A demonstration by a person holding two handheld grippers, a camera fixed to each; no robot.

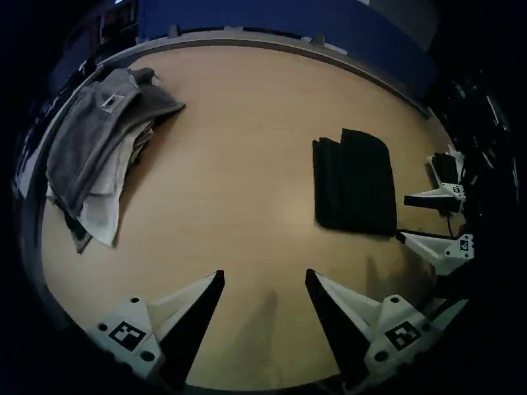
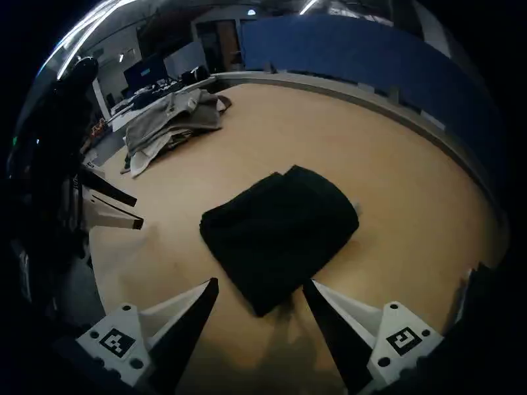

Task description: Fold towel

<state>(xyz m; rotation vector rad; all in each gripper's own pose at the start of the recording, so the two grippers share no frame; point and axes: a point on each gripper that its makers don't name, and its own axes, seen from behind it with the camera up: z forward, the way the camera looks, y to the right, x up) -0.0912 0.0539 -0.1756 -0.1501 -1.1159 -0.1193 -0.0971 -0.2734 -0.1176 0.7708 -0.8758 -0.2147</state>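
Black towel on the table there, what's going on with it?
A person is working with two handheld grippers. The black towel lies folded on the wooden table, with the right gripper open at its near edge. The left gripper, open too, holds nothing. A pile of grey and white towels sits apart.

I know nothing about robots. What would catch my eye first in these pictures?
A neatly folded black towel lies in the middle of a pale wooden table, just ahead of the open right tongs. A loose heap of grey and white towels sits near the table's edge, well apart from it. The left tongs, also open, hover over bare wood.
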